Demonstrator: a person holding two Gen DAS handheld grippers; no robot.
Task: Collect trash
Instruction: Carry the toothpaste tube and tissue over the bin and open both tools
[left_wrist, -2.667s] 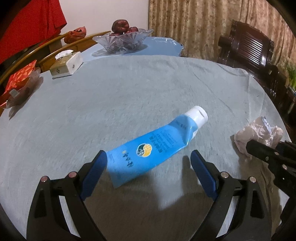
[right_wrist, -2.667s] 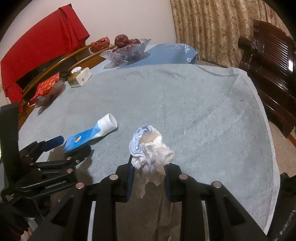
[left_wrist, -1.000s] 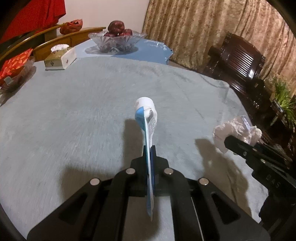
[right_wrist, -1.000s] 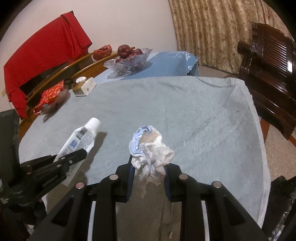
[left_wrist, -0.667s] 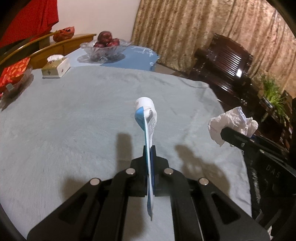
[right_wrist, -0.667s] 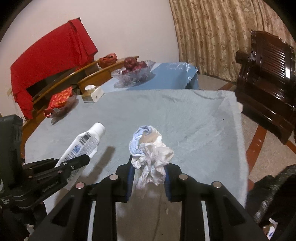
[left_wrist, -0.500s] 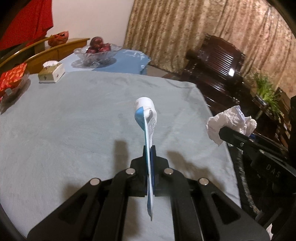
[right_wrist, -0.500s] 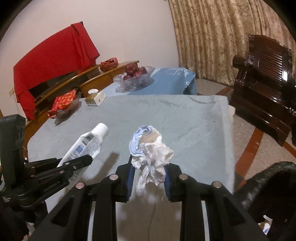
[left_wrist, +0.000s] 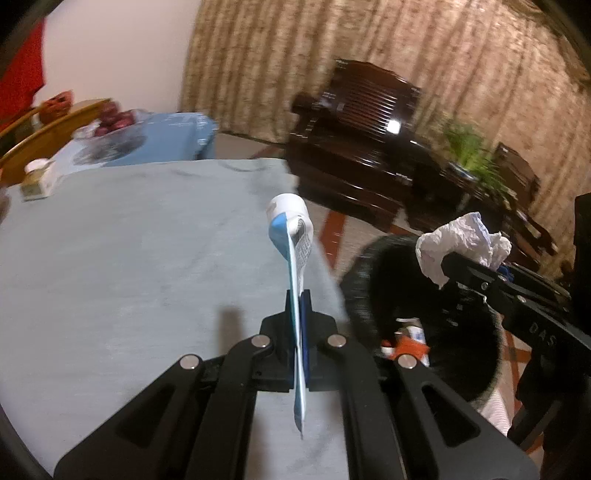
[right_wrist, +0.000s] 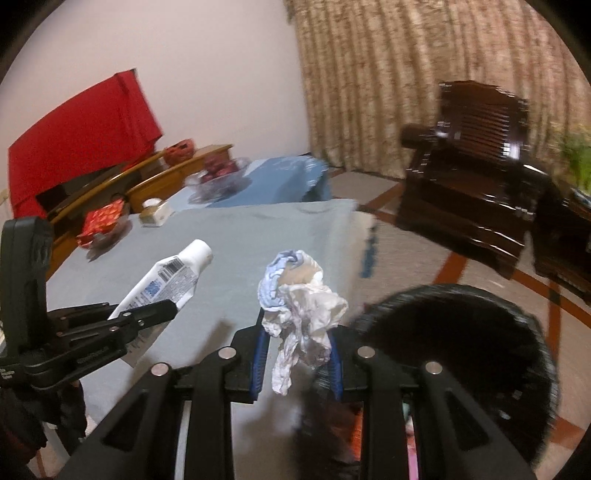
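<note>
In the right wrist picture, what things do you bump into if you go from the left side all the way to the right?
left gripper → tube → crumpled tissue in the right gripper → black trash bin

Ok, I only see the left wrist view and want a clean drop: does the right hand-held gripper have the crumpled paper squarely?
Observer: Yes. In the right wrist view the right hand-held gripper has both blue pads closed on the paper wad, and a tail of paper hangs between them.
Operator: Is it over the bin?
Observer: Not centred, I think. The black bin opens to the right of the wad, and the wad sits near its left rim.
Operator: And my tube?
Observer: The tube shows its white barcode face. The left hand-held gripper clamps it near the flat end, over the table.
</note>
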